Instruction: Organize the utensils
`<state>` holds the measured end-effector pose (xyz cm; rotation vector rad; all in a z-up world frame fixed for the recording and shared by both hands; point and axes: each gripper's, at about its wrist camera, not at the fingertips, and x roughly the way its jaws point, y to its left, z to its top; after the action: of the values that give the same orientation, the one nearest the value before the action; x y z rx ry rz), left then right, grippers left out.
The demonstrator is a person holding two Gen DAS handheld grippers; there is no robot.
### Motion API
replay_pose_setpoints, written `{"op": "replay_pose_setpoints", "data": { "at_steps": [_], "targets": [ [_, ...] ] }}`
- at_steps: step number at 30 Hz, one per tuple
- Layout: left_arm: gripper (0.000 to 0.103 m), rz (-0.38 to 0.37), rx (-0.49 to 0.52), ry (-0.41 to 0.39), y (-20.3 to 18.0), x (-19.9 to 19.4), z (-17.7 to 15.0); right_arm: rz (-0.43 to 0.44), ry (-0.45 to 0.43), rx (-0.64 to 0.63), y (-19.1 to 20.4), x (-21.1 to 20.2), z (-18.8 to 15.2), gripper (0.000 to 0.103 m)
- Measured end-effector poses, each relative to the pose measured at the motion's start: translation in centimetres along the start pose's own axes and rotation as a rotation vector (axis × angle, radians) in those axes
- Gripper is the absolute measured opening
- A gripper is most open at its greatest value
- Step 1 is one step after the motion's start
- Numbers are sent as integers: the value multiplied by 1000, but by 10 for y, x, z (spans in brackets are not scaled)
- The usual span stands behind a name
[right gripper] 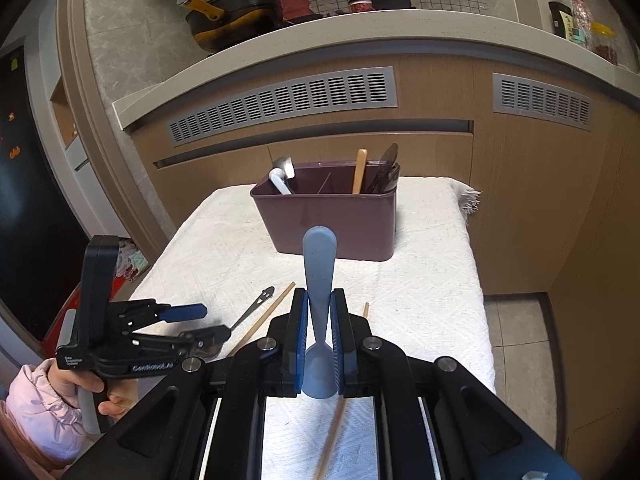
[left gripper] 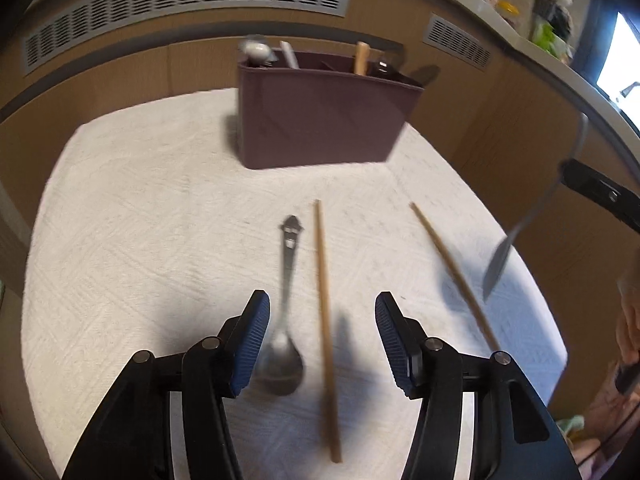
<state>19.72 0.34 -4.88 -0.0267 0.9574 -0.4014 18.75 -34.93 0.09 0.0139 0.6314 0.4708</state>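
A purple utensil holder (left gripper: 320, 116) (right gripper: 328, 216) stands at the far side of the white cloth and holds several utensils. A metal spoon (left gripper: 282, 328) and two wooden chopsticks (left gripper: 326, 320) (left gripper: 452, 272) lie on the cloth. My left gripper (left gripper: 318, 332) is open just above the spoon's bowl and one chopstick; it also shows in the right wrist view (right gripper: 200, 322). My right gripper (right gripper: 319, 320) is shut on a grey-blue spoon (right gripper: 319, 280), held above the cloth, handle pointing at the holder. That spoon shows at the right in the left wrist view (left gripper: 516, 236).
The white cloth (left gripper: 140, 220) covers a small table. Brown cabinets with grey vents (right gripper: 288, 100) stand right behind it. A counter above carries a pan (right gripper: 236, 12) and jars. Tiled floor (right gripper: 516, 340) lies to the right of the table.
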Motion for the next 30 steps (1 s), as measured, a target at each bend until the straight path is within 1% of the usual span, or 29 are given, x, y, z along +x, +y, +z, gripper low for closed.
{"op": "replay_pose_setpoints", "data": {
  "at_steps": [3, 5, 6, 7, 8, 9, 13, 15, 17, 19, 21, 23, 27, 28, 30],
  "targets": [
    [56, -20, 34, 66, -11, 10, -1, -5, 1, 4, -4, -2, -3, 10],
    [56, 5, 75, 80, -18, 15, -3, -8, 4, 8, -6, -2, -5, 10],
    [59, 23, 94, 87, -20, 17, -5, -8, 5, 9, -7, -3, -6, 10],
    [63, 46, 112, 107, -22, 21, -7, -10, 7, 8, -8, -4, -8, 10],
    [77, 62, 118, 122, -22, 24, -8, -12, 8, 6, -7, -4, -8, 10],
    [84, 71, 118, 125, -21, 24, -11, -16, 6, 4, -8, -4, -9, 10],
    [89, 43, 112, 88, -14, 17, -17, -8, 7, 8, -8, -3, -11, 10],
    [90, 48, 85, 58, -6, 8, -20, -8, 12, 8, -8, -2, -11, 10],
    [90, 27, 38, 25, 5, 2, -25, -9, 15, 6, -8, -2, -11, 10],
    [84, 26, -9, 37, 17, -1, -30, -4, 15, 7, -8, -2, -12, 10],
    [51, 56, -19, 51, 24, -1, -35, -3, 15, 6, -7, -1, -11, 10],
    [42, 85, -13, 52, 26, 0, -37, 1, 20, 5, -6, 2, -11, 10],
    [41, 75, 26, 44, 20, 2, -38, 9, 28, -6, -2, 4, -12, 10],
    [41, 80, 38, 48, 17, 4, -39, 9, 29, -11, -1, 4, -12, 10],
    [41, 111, 55, 28, 13, 5, -41, 8, 27, -14, 0, 4, -12, 10]
  ]
}}
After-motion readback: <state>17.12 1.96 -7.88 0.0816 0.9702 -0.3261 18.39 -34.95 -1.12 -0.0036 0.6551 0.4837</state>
